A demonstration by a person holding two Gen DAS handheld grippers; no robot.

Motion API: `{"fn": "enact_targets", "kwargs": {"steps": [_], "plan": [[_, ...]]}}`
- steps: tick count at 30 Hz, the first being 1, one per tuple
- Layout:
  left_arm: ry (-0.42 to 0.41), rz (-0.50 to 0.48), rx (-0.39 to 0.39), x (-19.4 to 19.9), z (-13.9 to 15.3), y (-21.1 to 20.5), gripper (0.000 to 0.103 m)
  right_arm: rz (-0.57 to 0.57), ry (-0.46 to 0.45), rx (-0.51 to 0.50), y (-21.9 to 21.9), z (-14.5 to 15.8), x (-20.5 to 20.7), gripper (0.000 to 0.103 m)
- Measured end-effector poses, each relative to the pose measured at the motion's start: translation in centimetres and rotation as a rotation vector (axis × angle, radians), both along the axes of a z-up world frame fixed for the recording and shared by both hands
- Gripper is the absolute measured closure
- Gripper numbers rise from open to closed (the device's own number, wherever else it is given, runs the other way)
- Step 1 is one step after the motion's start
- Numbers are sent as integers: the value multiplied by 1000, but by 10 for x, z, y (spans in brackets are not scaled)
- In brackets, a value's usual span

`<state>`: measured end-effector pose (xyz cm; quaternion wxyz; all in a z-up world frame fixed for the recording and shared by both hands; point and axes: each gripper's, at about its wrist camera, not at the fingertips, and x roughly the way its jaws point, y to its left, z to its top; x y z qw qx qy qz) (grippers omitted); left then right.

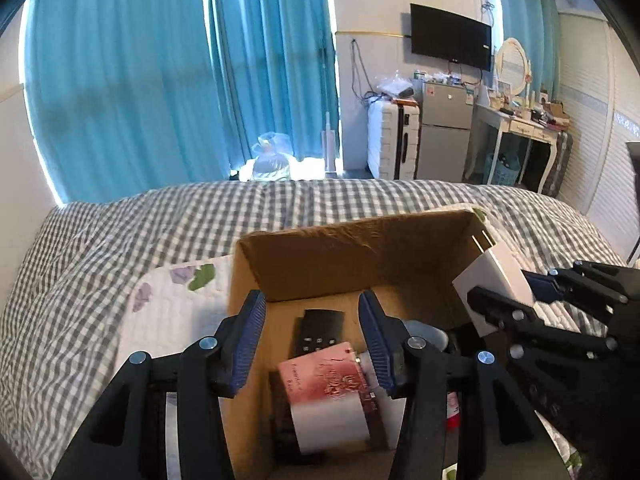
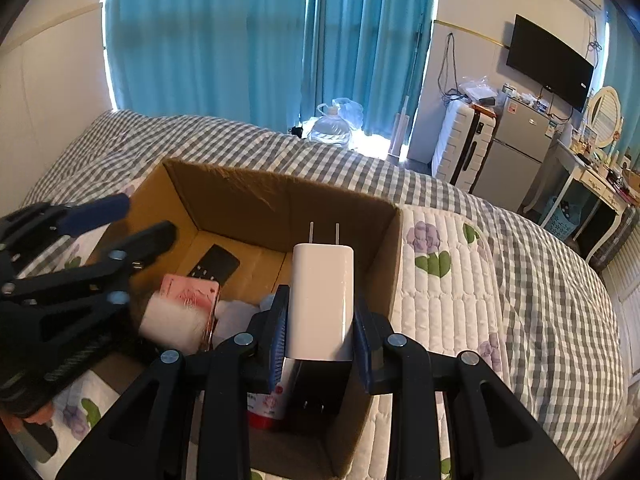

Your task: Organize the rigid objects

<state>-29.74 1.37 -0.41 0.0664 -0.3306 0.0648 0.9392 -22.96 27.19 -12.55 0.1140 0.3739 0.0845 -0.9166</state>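
Your right gripper (image 2: 320,336) clamps the white charger (image 2: 322,300) prongs-up over the cardboard box's (image 2: 280,196) right edge, ready for dropping in; your left gripper (image 1: 312,340) hangs apart, empty, above the box.

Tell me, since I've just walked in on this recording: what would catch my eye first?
The white charger, prongs up, is clamped in the right gripper above the open cardboard box on the checked bed. Inside lie a pink-and-white box and a black remote; the left gripper hangs open over them.
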Motion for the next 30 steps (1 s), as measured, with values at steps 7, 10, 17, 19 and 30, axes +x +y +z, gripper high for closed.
{"fn": "enact_targets", "kwargs": {"steps": [7,10,17,19,30], "plan": [[-14,38,-7,-8,-11,-20,52,-31,-45,44,-19,-15,-33,75],[-15,39,3,-11,-15,-26,52,-32,-62,82,-27,-24,-43,75],[-31,52,33,-7,-17,-31,52,-70,-52,79,-26,-27,-43,74],[-31,48,30,-1,-11,-29,52,-68,-32,73,-24,-17,-36,62],[88,44,66,64,83,-28,52,-94,99,38,-7,92,43,58]]}}
